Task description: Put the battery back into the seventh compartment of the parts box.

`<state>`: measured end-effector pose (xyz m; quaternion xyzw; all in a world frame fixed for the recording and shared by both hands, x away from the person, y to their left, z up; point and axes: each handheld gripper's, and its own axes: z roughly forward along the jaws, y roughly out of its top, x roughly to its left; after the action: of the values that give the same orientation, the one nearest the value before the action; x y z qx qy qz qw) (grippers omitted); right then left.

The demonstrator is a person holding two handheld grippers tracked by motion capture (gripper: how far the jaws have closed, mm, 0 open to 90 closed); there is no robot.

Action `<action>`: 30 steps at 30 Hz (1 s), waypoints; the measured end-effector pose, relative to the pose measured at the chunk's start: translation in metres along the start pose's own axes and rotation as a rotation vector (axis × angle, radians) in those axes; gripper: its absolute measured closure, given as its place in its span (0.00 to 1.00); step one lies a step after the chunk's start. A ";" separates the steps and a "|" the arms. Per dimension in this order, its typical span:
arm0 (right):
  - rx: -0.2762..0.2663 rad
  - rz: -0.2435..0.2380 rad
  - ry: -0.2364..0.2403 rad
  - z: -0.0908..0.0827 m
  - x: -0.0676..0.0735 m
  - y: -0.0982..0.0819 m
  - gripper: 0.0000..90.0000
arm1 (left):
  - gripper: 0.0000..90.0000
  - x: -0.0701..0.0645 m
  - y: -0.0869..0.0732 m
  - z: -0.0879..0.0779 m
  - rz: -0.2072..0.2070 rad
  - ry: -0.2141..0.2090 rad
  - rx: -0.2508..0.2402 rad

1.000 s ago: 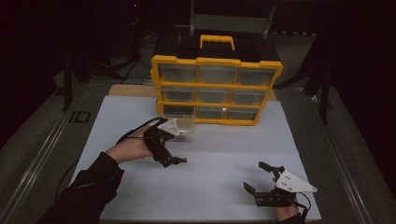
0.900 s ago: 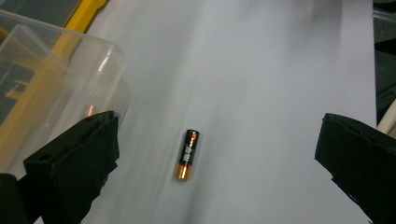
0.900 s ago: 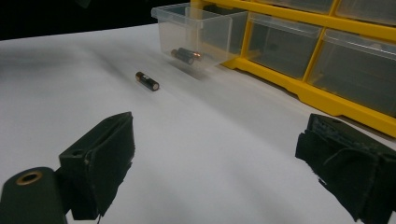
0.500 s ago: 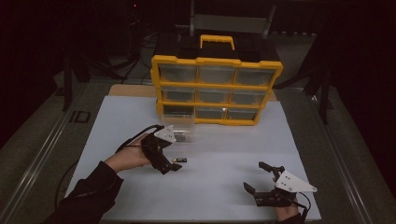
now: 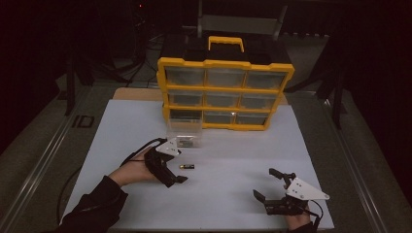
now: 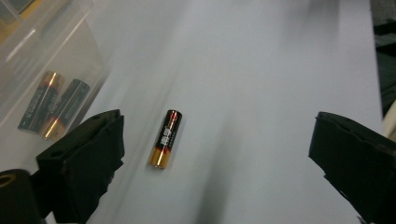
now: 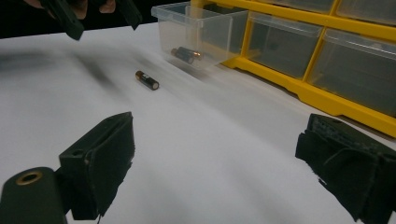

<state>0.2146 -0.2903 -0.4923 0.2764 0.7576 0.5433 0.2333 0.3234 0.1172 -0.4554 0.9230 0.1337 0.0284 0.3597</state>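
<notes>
Your left tool [image 5: 171, 167] now hangs with its jaws wide apart and nothing between them, just left of the single black-and-gold cylindrical battery [image 5: 187, 166] that lies on its side on the white sheet covering the table [image 5: 233, 194]. A second ago that tool was farther from you, up against the clear plastic drawer [image 5: 184, 132], and the battery sat at its tips. Since then your hand has drawn back toward you and to the left, and the battery has stayed where it was put down. In the left gripper view the battery [image 6: 165, 138] lies loose between the two black pads, touching neither, with two more batteries [image 6: 51, 106] resting inside the clear drawer at the far left.

Your right tool [image 5: 276, 190] sits at the near right of the table, jaws likewise spread and empty, and it has not shifted over that second. From its view you see the battery [image 7: 147, 80] well apart on the sheet, the clear drawer [image 7: 201, 28] beyond it holding a pair of batteries, and the yellow-framed organiser of translucent drawers [image 7: 327, 56] to the right.

I read the change as a release: one battery is out of the drawer and set down near it. If the work is emptying that drawer, one item is done and two remain inside, so your left tool would next have to go back into the drawer. The loose battery may roll if nudged.
</notes>
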 end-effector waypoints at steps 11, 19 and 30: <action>0.001 -0.001 0.000 0.000 0.000 0.000 0.10 | 0.14 0.011 -0.016 0.015 -0.023 0.015 -0.015; 0.003 0.000 0.003 0.000 0.000 0.000 0.10 | 0.15 0.017 -0.023 0.030 -0.027 0.048 -0.023; 0.004 0.000 0.003 0.001 0.000 0.000 0.10 | 0.27 0.022 -0.024 0.041 0.035 0.064 0.011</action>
<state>0.2148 -0.2898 -0.4927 0.2758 0.7591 0.5423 0.2317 0.3457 0.1128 -0.5030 0.9258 0.1290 0.0635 0.3496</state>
